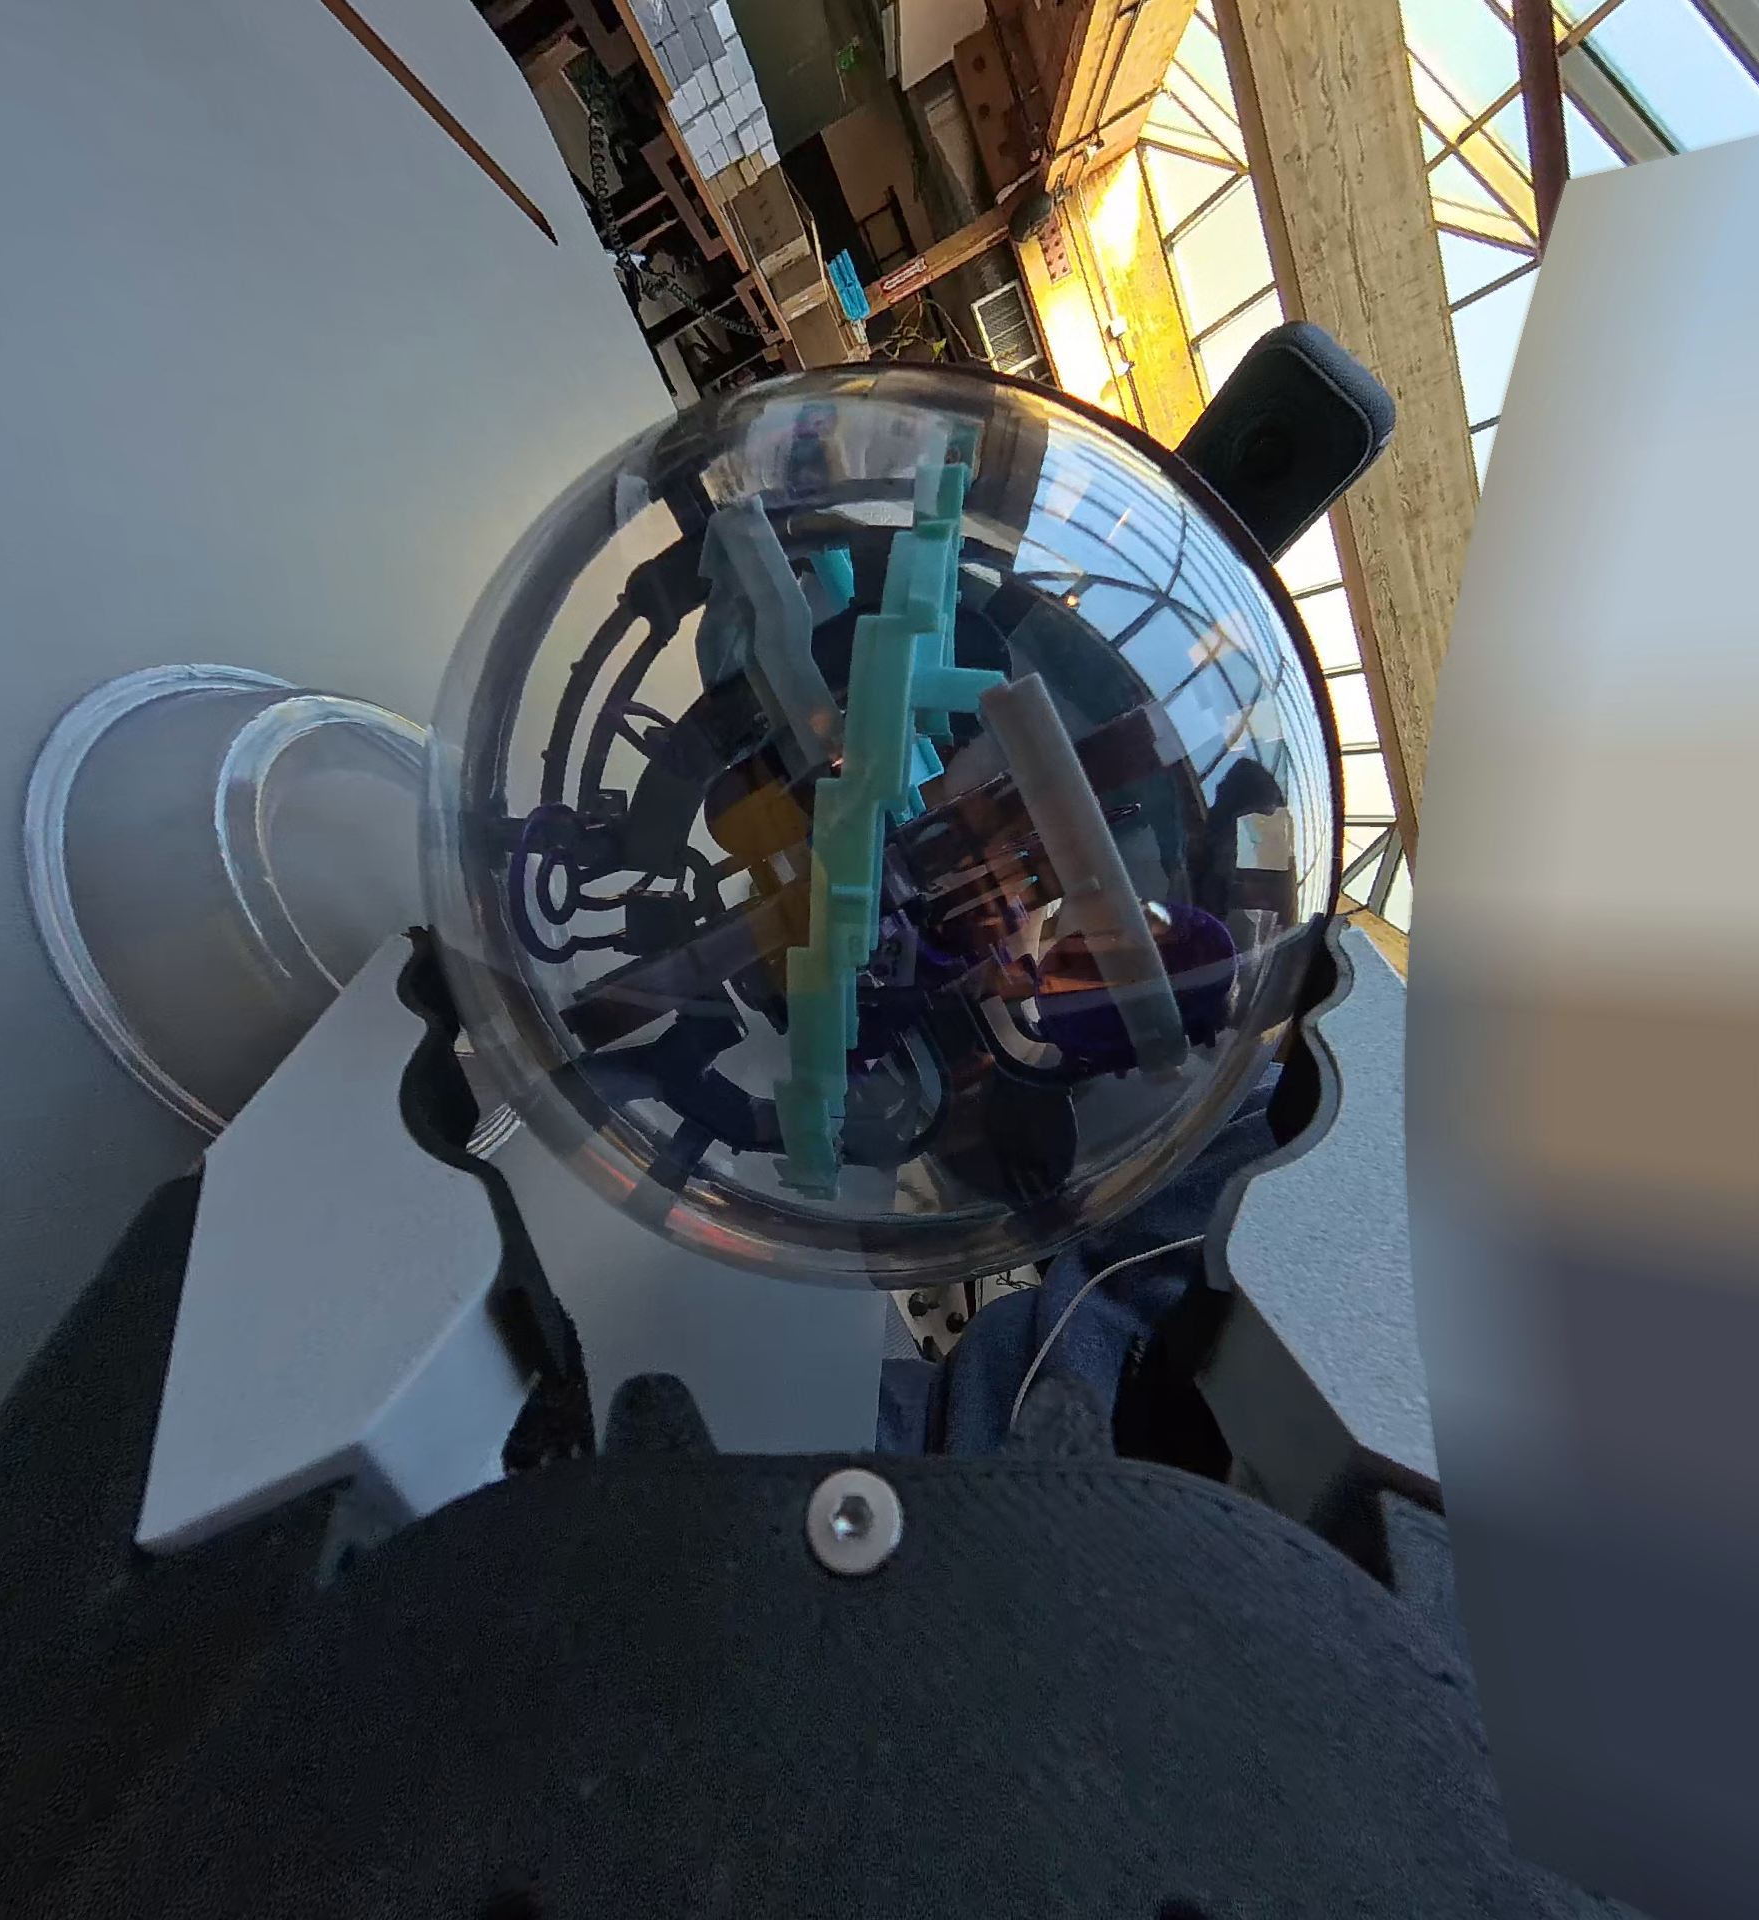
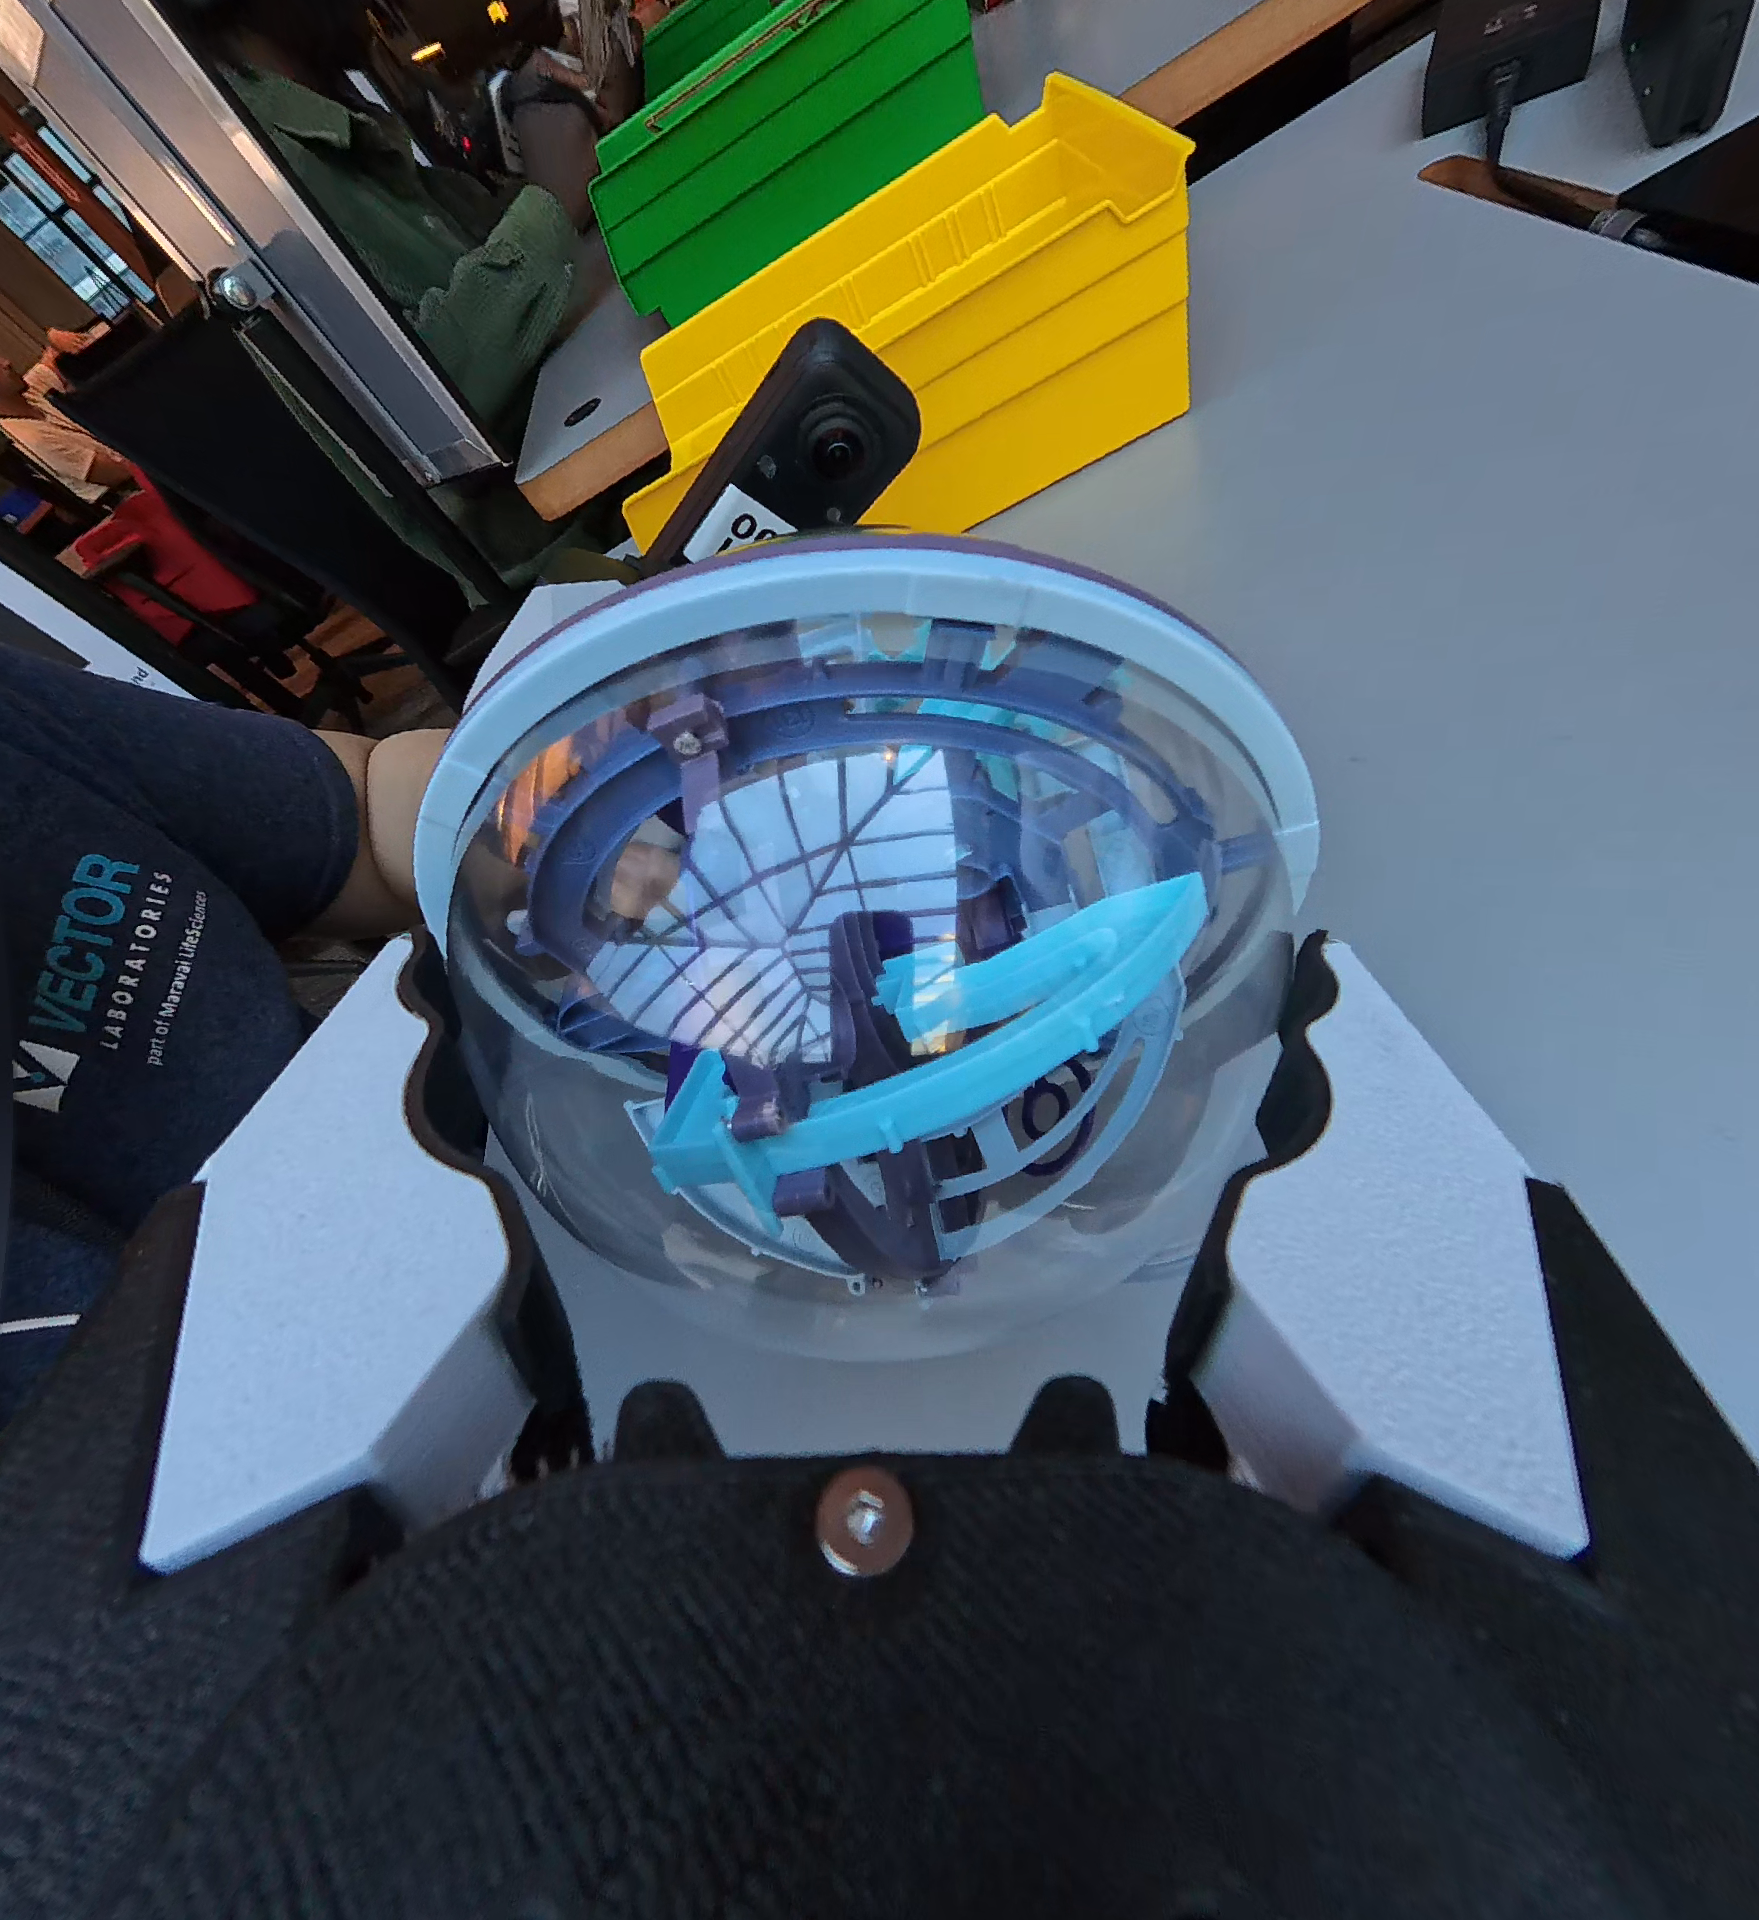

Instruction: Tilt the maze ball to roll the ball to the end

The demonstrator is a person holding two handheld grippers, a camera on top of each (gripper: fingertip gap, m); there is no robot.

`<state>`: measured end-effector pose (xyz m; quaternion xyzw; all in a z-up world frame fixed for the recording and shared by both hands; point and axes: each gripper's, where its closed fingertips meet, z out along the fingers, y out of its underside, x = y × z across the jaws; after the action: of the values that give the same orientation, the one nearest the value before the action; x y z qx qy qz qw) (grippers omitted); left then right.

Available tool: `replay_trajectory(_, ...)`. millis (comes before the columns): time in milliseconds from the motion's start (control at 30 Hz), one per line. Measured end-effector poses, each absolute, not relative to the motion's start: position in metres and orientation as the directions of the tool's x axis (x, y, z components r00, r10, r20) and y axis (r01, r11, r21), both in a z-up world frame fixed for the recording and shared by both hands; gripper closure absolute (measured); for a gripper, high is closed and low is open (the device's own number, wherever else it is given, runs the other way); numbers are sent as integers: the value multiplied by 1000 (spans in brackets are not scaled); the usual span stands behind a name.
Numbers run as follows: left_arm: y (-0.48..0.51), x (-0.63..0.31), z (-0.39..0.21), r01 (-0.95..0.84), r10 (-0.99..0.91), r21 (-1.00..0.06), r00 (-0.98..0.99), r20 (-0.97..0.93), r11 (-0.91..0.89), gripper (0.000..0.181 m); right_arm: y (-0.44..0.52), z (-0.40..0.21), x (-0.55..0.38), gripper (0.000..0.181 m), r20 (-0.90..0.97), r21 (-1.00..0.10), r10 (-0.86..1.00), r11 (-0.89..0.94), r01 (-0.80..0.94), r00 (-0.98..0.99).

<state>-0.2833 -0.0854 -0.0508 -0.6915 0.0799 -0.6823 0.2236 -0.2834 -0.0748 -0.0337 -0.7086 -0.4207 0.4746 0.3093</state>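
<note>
The maze ball [image 1: 875, 821] is a clear sphere with teal, grey, purple and dark tracks inside. It is held in the air between both grippers. My left gripper [image 1: 870, 997] is shut on it from one side, with the black pads pressed to the shell. A small shiny steel ball [image 1: 1157, 914] sits by the grey track, next to a purple piece. In the right wrist view the maze ball [image 2: 854, 935] shows its pale blue rim and light blue curved tracks. My right gripper [image 2: 864, 1049] is shut on it from the opposite side.
A clear plastic stand [image 1: 200, 883] sits on the white table [image 1: 127, 468] beside the ball. A yellow bin [image 2: 958, 291] and a green bin [image 2: 781, 156] stand at the table's far edge. The other gripper's camera [image 2: 833, 436] shows behind the ball. A person's arm [image 2: 376, 831] is at the left.
</note>
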Motion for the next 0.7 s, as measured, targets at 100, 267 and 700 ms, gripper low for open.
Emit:
replay_trajectory(100,-86,-283,-51,195,-420,-422,55,906,-885,25,-75,-33,-283,27,-408,-840,892,-451,301,195)
replay_trajectory(267,-85,-284,-49,197,-433,-435,57,900,-878,25,-75,-32,-284,27,-395,-848,898,-438,298,194)
replay_trajectory(700,-85,-284,-50,196,-431,-434,57,900,-879,32,-75,-32,-284,27,-396,-848,898,-438,298,193)
